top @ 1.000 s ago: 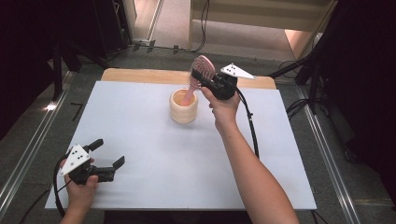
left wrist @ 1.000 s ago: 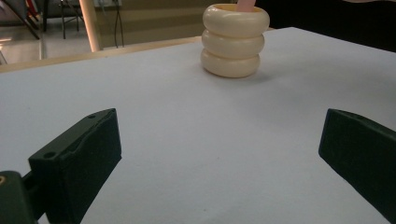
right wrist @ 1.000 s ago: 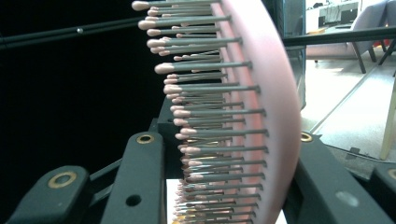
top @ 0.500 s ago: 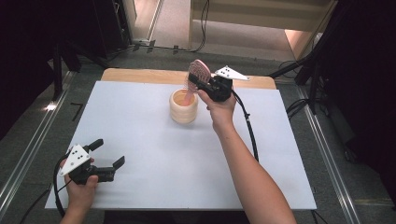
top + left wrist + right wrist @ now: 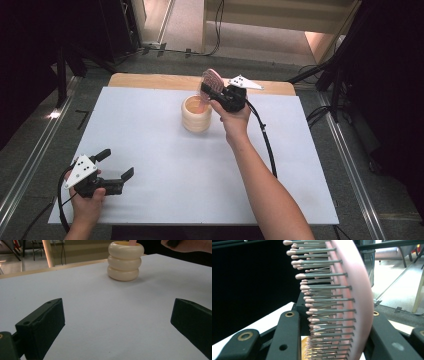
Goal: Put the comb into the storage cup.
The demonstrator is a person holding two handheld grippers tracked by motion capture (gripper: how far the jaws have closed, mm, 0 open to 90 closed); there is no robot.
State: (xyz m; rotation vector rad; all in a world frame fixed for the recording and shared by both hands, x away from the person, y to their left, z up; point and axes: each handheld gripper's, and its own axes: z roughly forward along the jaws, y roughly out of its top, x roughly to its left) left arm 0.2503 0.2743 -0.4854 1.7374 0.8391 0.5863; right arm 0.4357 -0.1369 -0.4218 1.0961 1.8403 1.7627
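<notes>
White desk [image 5: 165,150] on wood, dark room around; right tool [image 5: 216,95] clamping pink hairbrush [image 5: 212,80] over cream holder [image 5: 196,114]; left tool [image 5: 116,169] wide.

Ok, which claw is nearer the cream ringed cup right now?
Right. The right claw is just above the cup, gripping a pink hairbrush with its handle in the cup. The left claw sits open at the table's near-left corner.

No legible text, label, brand, number or sign appears in any view. The grey three-cornered plates on the left gripper [image 5: 102,176] and the right gripper [image 5: 212,92] carry only black dots, no characters; the cream holder [image 5: 196,114] and the pink hairbrush [image 5: 352,297] are unmarked.
</notes>
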